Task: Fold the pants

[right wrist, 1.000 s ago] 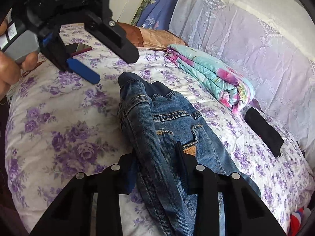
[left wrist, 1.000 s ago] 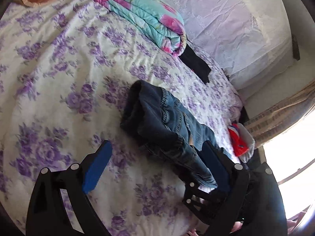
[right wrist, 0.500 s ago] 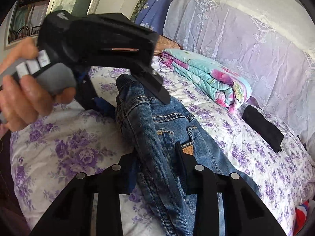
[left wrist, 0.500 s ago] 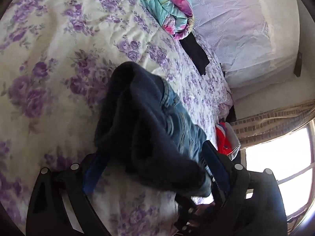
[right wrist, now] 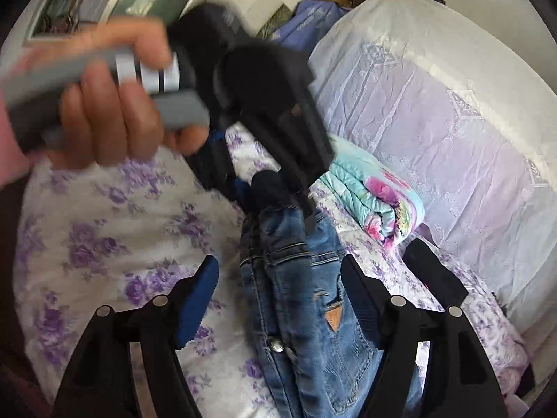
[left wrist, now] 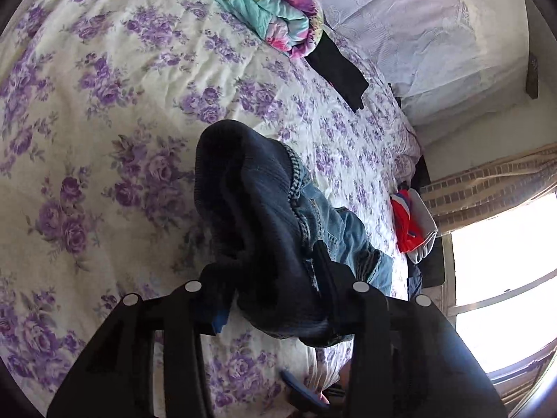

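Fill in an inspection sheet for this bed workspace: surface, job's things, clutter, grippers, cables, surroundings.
Surface: bedsheet, purple floral, wrinkled.
Job's things: jeans bunched lengthwise.
Clutter: folded quilt; black cloth; red garment at the bed's edge.
Grippers: left gripper closing, dark waistband end between its jaws; right gripper opening, jeans between the pads, untouched.
Cables: nothing seen.
Surroundings: white lace cover; window with curtain.

Bed (left wrist: 115,80) in purple-flowered sheet; on it: jeans (right wrist: 313,313), folded teal floral quilt (left wrist: 264,3), black cloth (left wrist: 339,69), red-white garment (left wrist: 407,223) at edge.
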{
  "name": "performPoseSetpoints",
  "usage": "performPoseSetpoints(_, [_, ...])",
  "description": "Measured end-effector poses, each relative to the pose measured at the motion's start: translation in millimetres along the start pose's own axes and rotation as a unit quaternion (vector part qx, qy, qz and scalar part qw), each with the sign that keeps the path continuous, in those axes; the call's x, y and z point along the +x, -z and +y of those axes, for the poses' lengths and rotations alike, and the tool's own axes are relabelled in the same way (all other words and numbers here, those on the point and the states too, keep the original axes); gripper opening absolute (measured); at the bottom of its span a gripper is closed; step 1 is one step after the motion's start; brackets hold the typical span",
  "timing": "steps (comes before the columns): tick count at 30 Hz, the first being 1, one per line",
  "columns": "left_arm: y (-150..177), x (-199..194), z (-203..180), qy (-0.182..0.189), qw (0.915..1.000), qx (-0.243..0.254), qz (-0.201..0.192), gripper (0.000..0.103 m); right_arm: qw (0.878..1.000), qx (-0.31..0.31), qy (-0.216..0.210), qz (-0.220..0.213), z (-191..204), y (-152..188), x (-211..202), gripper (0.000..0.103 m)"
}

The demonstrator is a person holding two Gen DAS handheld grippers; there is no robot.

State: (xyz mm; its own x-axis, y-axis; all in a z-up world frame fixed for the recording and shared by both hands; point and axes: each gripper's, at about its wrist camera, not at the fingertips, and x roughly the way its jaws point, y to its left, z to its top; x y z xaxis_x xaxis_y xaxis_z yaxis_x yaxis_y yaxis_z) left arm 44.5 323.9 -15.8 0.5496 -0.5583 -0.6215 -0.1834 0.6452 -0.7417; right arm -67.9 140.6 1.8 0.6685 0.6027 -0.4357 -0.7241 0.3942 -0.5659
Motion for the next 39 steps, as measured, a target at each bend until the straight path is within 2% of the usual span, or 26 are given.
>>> performPoseSetpoints(3, [-1,-4,-7,0.003,0.9999,0.01,0.006,0.04,1.0,-0.005,0.016,0.02,9,-3,18,0.073])
performPoseSetpoints(7, [-2,-8,-13,0.012,0.9995,0.021,0.018,0.04,0.999,-0.015,0.044,0.014,16,-5,29,0.069])
performPoseSetpoints(8, [-1,-8,-14,0.008,0.9994,0.027,0.022,0.04,0.999,-0.015,0.049,0.011,16,-5,31,0.051])
performPoseSetpoints(9, [-1,-9,-15,0.001,0.9992,0.033,0.023,0.04,0.998,-0.015,0.059,0.009,15,-4,31,0.042])
performPoseSetpoints(11, [-1,-7,-12,-0.003,0.9991,0.031,0.03,0.048,0.999,0.002,0.048,0.007,7,-1,30,0.03])
performPoseSetpoints(12, [-2,-6,-8,0.002,0.9992,0.023,0.034,0.067,0.999,0.008,0.045,0.007,5,-1,29,0.029])
performPoseSetpoints(13, [-2,-6,-5,0.004,0.9994,0.013,0.033,0.081,0.999,0.008,0.047,0.006,4,0,28,0.028])
performPoseSetpoints(14, [-3,-8,-3,-0.001,0.9997,0.007,0.022,0.086,0.999,0.005,0.051,0.005,5,1,27,0.028])
performPoseSetpoints(16, [-4,-8,-3,0.0,0.9997,0.01,0.02,0.089,0.998,0.003,0.057,0.0,8,2,24,0.028])
performPoseSetpoints(19, [-10,3,1,0.035,0.9983,0.0,0.047,0.091,0.998,0.011,0.056,-0.006,10,3,17,0.028])
performPoseSetpoints(21, [-14,15,7,0.043,0.9969,-0.014,0.064,0.089,0.998,0.013,0.055,-0.009,11,5,12,0.028])
performPoseSetpoints(23, [-16,28,11,0.071,0.9935,-0.019,0.087,0.058,0.998,0.015,0.053,-0.011,13,6,9,0.028])
performPoseSetpoints(24, [-16,32,12,0.084,0.9913,-0.026,0.098,0.051,0.999,0.013,0.049,-0.006,12,7,9,0.03])
performPoseSetpoints(25, [-17,31,13,0.078,0.9921,-0.03,0.094,0.044,0.999,0.008,0.052,-0.003,13,7,8,0.034])
performPoseSetpoints(26, [-17,29,10,0.071,0.9933,-0.022,0.088,0.043,0.998,-0.002,0.061,-0.003,15,6,7,0.048])
performPoseSetpoints(28, [-16,23,5,0.071,0.9936,-0.018,0.086,0.038,0.995,-0.019,0.098,-0.02,22,4,-1,0.069])
performPoseSetpoints(29, [-15,21,1,0.072,0.9934,-0.016,0.087,0.038,0.993,-0.029,0.113,-0.034,27,1,-9,0.07])
performPoseSetpoints(33, [-15,15,-15,0.07,0.9932,-0.008,0.093,0.037,0.993,-0.05,0.102,-0.037,43,-7,-9,0.071])
performPoseSetpoints(36, [-14,14,-23,0.062,0.9937,0.002,0.093,0.037,0.985,-0.075,0.154,-0.021,51,-3,5,0.066])
performPoseSetpoints(37, [-13,13,-24,0.057,0.994,0.01,0.092,0.037,0.984,-0.077,0.162,-0.017,51,-1,8,0.051])
performPoseSetpoints(38, [-12,14,-26,0.046,0.9947,0.019,0.09,0.038,0.984,-0.075,0.164,-0.012,48,2,10,0.04])
performPoseSetpoints(39, [-12,15,-26,0.041,0.9949,0.021,0.09,0.039,0.986,-0.068,0.152,-0.011,44,3,9,0.037])
